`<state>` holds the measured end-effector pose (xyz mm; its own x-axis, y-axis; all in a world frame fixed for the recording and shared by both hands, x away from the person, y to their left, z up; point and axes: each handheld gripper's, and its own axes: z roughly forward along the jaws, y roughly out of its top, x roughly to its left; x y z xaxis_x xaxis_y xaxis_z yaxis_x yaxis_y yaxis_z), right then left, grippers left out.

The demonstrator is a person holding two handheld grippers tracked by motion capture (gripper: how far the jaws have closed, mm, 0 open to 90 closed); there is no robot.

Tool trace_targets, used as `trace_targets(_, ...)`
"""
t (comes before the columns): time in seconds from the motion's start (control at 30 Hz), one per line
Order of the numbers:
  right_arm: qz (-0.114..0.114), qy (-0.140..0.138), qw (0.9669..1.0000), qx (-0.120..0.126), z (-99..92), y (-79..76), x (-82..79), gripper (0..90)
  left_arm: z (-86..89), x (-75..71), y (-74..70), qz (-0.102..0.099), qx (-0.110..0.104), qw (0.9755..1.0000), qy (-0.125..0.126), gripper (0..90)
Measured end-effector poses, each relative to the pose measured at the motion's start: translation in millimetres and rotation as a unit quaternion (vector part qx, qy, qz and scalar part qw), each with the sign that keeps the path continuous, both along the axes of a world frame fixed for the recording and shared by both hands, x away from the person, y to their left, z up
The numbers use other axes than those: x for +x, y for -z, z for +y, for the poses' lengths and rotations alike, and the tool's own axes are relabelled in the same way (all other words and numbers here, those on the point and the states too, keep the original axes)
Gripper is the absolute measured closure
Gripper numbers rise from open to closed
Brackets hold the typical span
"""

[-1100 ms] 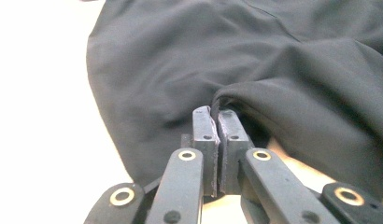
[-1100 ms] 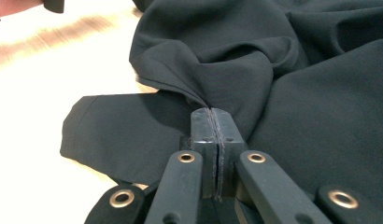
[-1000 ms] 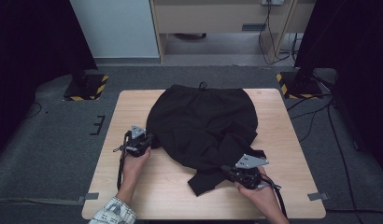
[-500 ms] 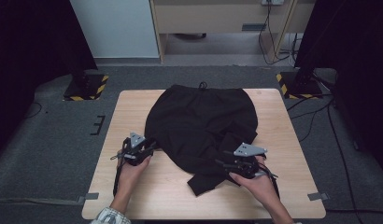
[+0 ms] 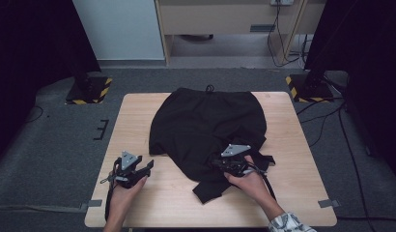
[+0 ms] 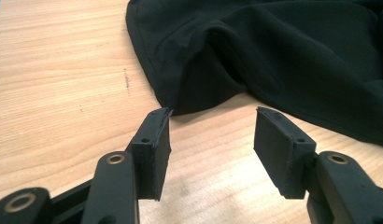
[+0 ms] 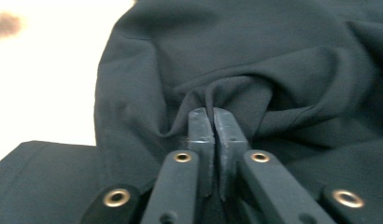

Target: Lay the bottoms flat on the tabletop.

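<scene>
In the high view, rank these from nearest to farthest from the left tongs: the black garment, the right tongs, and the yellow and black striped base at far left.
From the left tongs:
1. Black garment, its edge just to their right.
2. Right tongs, across the near side of the table, on the garment's lower fold.
3. Striped base, on the floor beyond the table's far left corner.

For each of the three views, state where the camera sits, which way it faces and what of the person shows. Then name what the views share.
High view: fixed above the person's side, facing forward and down on the wooden table; both forearms, left gripper, right gripper.
Left gripper view: rides the left gripper, low over the wood, facing the garment's edge; jaws apart.
Right gripper view: rides the right gripper, jaws closed on a bunched fold.
Shared: the black garment.
</scene>
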<state>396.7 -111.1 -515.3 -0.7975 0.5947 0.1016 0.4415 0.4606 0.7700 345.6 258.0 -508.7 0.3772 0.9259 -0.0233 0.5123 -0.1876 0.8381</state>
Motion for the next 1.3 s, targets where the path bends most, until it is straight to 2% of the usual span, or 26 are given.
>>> trace_targets(0.17,0.018,-0.030,0.9992,0.020,22.1,1.4,-14.7,88.4,-11.4,1.5,1.1,0.003,0.005,0.9998,0.021,44.6)
trace_targets(0.2,0.027,-0.042,0.9983,0.031,30.2,2.3,-19.8,87.3,-14.7,1.8,1.8,0.004,0.008,0.9996,0.027,44.2)
trace_targets(0.27,0.032,-0.063,0.9970,0.033,43.2,2.3,-27.8,80.6,-21.0,2.1,2.8,0.008,0.015,0.9991,0.039,43.2)
trace_targets(0.3,0.028,-0.069,0.9968,0.030,47.8,1.5,-30.6,77.8,-24.3,2.2,3.4,0.009,0.019,0.9988,0.044,42.8)
trace_targets(0.4,0.017,-0.068,0.9972,0.027,49.5,-3.3,-34.2,66.1,-31.9,3.8,5.0,0.010,0.027,0.9981,0.054,42.0)
trace_targets(0.47,0.010,-0.056,0.9980,0.028,43.2,-7.6,-33.7,59.1,-36.1,6.2,6.6,0.013,0.029,0.9977,0.059,41.6)
trace_targets(0.63,0.004,-0.022,0.9987,0.046,18.5,-16.4,-29.1,53.5,-39.6,13.0,8.5,0.016,0.038,0.9975,0.058,41.6)
trace_targets(0.7,0.001,0.000,0.9986,0.053,6.8,-20.2,-27.1,54.4,-40.5,16.5,9.3,0.017,0.038,0.9978,0.051,41.9)
trace_targets(0.77,-0.002,0.007,0.9984,0.056,1.6,-21.3,-25.8,55.7,-40.3,18.0,9.4,0.019,0.040,0.9977,0.051,42.3)
trace_targets(0.8,-0.009,0.031,0.9979,0.055,-8.6,-22.0,-21.6,60.3,-41.3,20.0,10.4,0.020,0.034,0.9980,0.049,42.4)
trace_targets(0.9,-0.005,0.051,0.9973,0.053,-11.0,-17.8,-12.5,61.0,-44.4,21.1,12.5,0.024,0.042,0.9974,0.054,42.3)
trace_targets(1.0,-0.004,0.055,0.9977,0.040,-5.1,-10.3,-1.5,56.5,-45.7,19.3,11.6,0.020,0.040,0.9975,0.055,42.0)
trace_targets(1.07,-0.003,0.054,0.9979,0.036,-0.7,-6.3,3.7,56.1,-45.6,18.5,10.6,0.019,0.032,0.9979,0.054,41.9)
trace_targets(1.13,-0.002,0.042,0.9986,0.032,4.5,-4.2,6.7,56.9,-46.0,18.0,9.2,0.013,0.014,0.9982,0.058,40.7)
trace_targets(1.23,-0.002,0.030,0.9993,0.024,11.8,-1.7,10.0,54.1,-48.7,17.1,8.2,0.009,0.015,0.9980,0.060,40.7)
trace_targets(1.3,0.002,0.026,0.9994,0.023,15.4,0.7,11.2,63.4,-49.3,17.0,8.4,0.010,0.020,0.9980,0.059,40.7)
